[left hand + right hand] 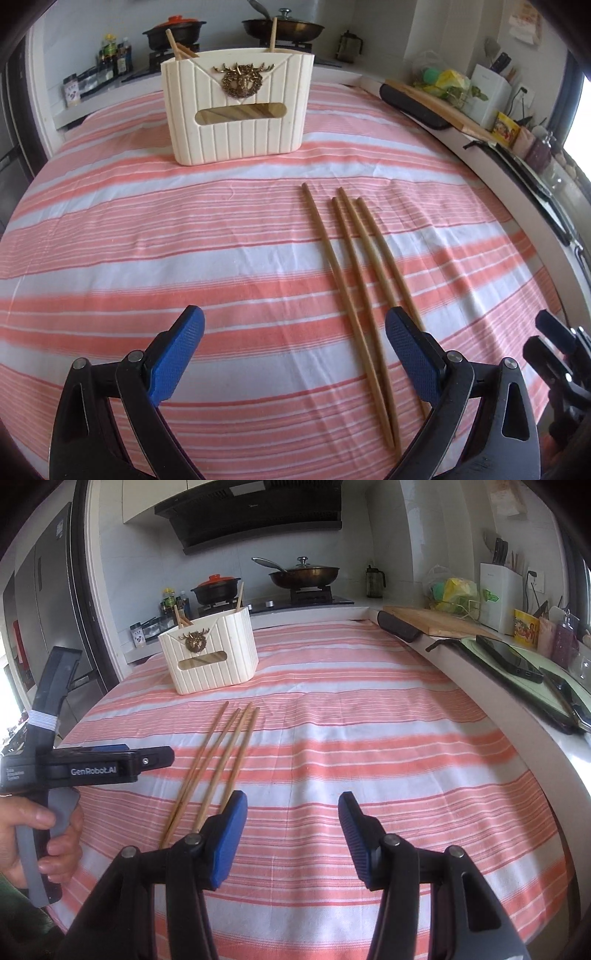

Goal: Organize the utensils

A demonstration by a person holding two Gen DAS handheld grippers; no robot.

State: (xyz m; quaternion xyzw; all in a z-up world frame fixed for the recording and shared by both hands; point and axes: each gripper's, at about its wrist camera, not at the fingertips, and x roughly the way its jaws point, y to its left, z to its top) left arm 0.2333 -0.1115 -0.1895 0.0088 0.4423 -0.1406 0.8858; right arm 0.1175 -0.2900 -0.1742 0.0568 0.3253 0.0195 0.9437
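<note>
Several wooden chopsticks [354, 273] lie side by side on the striped tablecloth; they also show in the right wrist view [218, 760]. A cream ribbed utensil holder [238, 107] with a brass deer badge stands at the far side and has chopsticks in it; it also shows in the right wrist view [210, 653]. My left gripper [295, 332] is open and empty, low over the cloth, its right finger over the near ends of the chopsticks. My right gripper [291, 812] is open and empty, just right of the chopsticks. The left gripper's body [92, 768] shows in the right wrist view.
The tablecloth [147, 240] covers the table. A white counter edge [480, 672] curves along the right with a cutting board [436, 622], phones and jars. A stove with a pan [306, 574] and a pot [218, 589] is behind the holder.
</note>
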